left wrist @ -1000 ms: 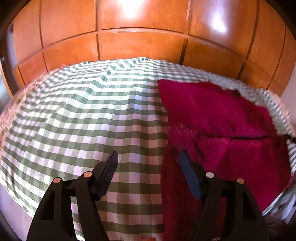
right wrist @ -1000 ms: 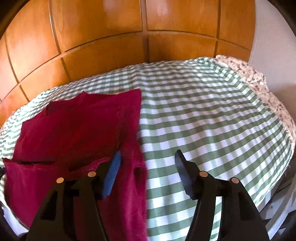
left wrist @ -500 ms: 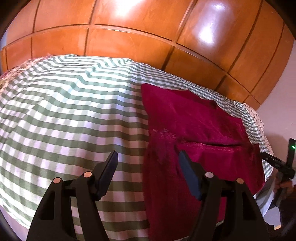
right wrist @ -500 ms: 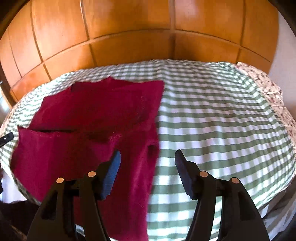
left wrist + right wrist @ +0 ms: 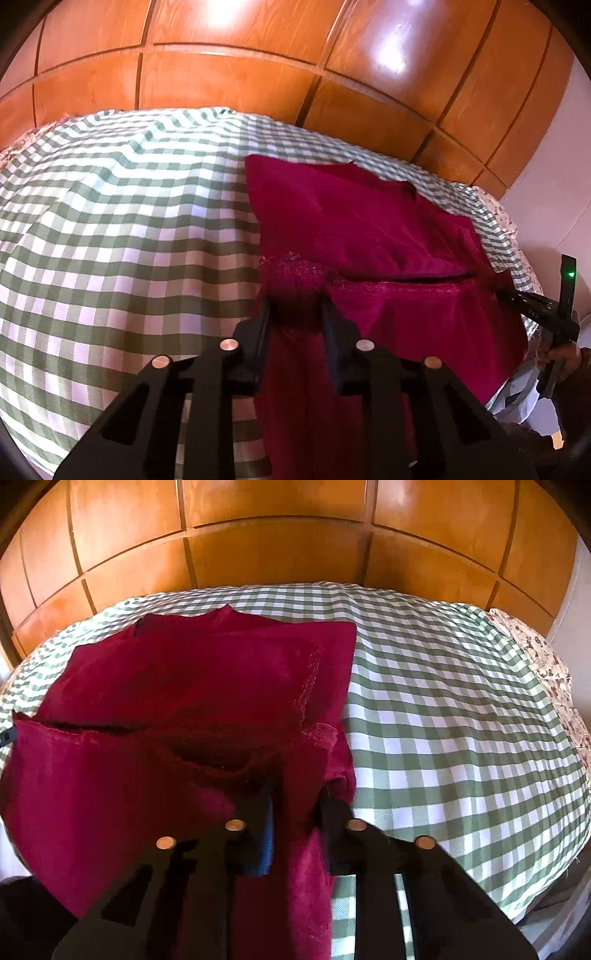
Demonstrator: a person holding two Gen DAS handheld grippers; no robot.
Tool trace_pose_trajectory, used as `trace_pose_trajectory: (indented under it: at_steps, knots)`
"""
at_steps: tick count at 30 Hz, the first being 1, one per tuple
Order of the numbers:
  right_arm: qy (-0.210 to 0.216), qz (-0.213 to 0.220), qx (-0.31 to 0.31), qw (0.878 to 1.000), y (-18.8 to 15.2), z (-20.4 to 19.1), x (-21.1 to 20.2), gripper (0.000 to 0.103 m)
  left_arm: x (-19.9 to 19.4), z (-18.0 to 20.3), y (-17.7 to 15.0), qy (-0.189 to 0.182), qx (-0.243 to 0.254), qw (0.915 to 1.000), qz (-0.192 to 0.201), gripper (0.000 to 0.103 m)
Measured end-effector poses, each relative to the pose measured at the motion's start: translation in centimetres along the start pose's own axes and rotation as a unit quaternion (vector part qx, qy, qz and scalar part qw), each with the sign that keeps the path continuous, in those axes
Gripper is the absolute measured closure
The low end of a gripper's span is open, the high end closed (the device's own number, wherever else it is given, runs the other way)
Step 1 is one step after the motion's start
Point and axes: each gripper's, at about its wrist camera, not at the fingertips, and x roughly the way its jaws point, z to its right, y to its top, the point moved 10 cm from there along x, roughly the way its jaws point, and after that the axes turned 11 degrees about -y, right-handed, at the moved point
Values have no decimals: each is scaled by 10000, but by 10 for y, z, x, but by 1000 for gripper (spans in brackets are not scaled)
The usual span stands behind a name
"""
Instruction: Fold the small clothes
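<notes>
A dark red garment (image 5: 362, 229) lies on a green-and-white checked bedcover (image 5: 122, 229), its near part folded back over the rest. My left gripper (image 5: 295, 314) is shut on the garment's near left corner. In the right wrist view the garment (image 5: 192, 672) fills the left half of the bedcover (image 5: 454, 720). My right gripper (image 5: 295, 797) is shut on the garment's near right corner. The right gripper also shows at the far right of the left wrist view (image 5: 532, 306), at the garment's edge.
A glossy wooden panelled headboard (image 5: 258, 74) rises behind the bed, also in the right wrist view (image 5: 280, 542). A floral fabric edge (image 5: 546, 664) runs along the bed's right side. A pale wall (image 5: 554, 184) stands at the right.
Both grippers were open above the garment's near edge. Both have moved forward and closed on its near corners.
</notes>
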Motion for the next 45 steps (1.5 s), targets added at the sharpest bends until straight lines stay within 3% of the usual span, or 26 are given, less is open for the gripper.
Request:
trace_pose_trajectory:
  at_steps: [5, 6, 7, 8, 10, 12, 17, 21, 24, 30, 34, 39, 45]
  knots:
    - [-18, 53, -71, 10000, 0, 4, -8, 95, 0, -2, -3, 29, -22, 10000, -3, 85]
    - [-21, 43, -73, 10000, -1, 4, -7, 95, 1, -5, -4, 102, -60, 9999, -4, 80]
    - [4, 7, -42, 10000, -1, 3, -5, 95, 2, -9, -4, 173, -154, 9997, 16, 57]
    - [30, -10, 23, 10000, -1, 3, -3, 95, 1, -11, -3, 189, -210, 9996, 70, 43]
    - [188, -49, 204, 9996, 0, 4, -1, 93, -1, -13, 2, 180, -240, 9994, 154, 42]
    - [246, -54, 286, 9993, 2, 5, 1, 88, 3, -15, 4, 180, -226, 9995, 130, 45]
    - [368, -120, 399, 9985, 5, 4, 9, 73, 21, -8, 6, 29, -89, 9999, -101, 93]
    - [453, -128, 418, 9980, 3, 4, 9, 73, 10, 5, 8, 61, 174, 9998, 10, 96]
    - [430, -80, 232, 9988, 0, 1, 3, 94, -9, 10, 10, -9, 183, 9997, 152, 96]
    - [480, 266, 280, 9981, 5, 13, -40, 96, -51, 23, 17, -196, 226, 9984, 481, 96]
    - [532, 523, 352, 9966, 24, 19, -63, 96, -60, 30, 45, -299, 261, 9964, 753, 96]
    - [530, 873, 581, 9931, 81, 27, -57, 96, -42, 18, 104, -50, 255, 9945, 1017, 96]
    - [272, 769, 821, 9933, 143, 29, 4, 97, 23, -17, 158, 488, 60, 9953, 834, 96]
